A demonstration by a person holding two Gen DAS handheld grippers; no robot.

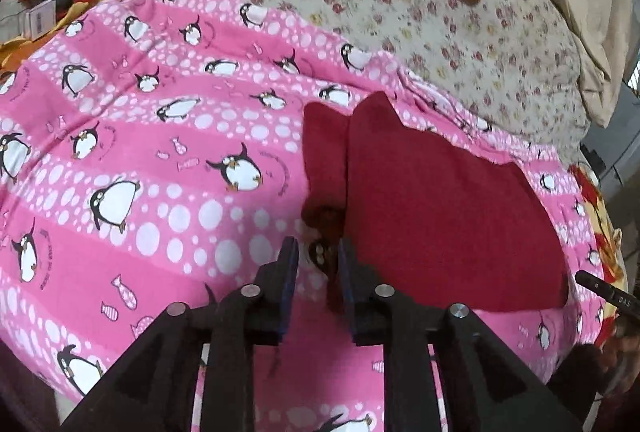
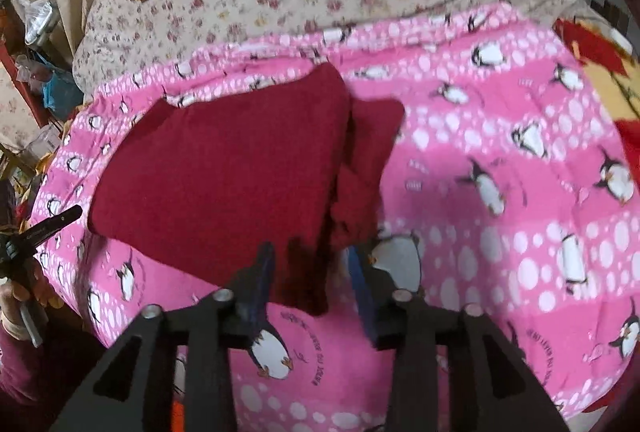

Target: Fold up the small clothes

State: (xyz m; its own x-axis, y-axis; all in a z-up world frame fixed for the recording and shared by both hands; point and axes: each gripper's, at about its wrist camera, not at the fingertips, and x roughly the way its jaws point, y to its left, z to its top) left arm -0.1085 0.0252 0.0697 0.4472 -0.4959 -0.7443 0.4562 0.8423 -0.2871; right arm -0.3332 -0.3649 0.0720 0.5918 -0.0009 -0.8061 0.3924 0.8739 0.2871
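left claw (image 1: 318, 252) spread | right claw (image 2: 310, 258) spread over red garment (image 2: 224, 168) | pink blanket (image 2: 500, 192) lettering unreadable

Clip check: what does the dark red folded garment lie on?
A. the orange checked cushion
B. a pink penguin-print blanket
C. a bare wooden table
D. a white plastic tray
B: the dark red folded garment rests flat on the pink penguin-print blanket, which surrounds it in both wrist views.

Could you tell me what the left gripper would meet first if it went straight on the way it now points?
Most likely the dark red garment: the left gripper points at its near folded edge, with the pink penguin blanket beneath. Depth is unclear.
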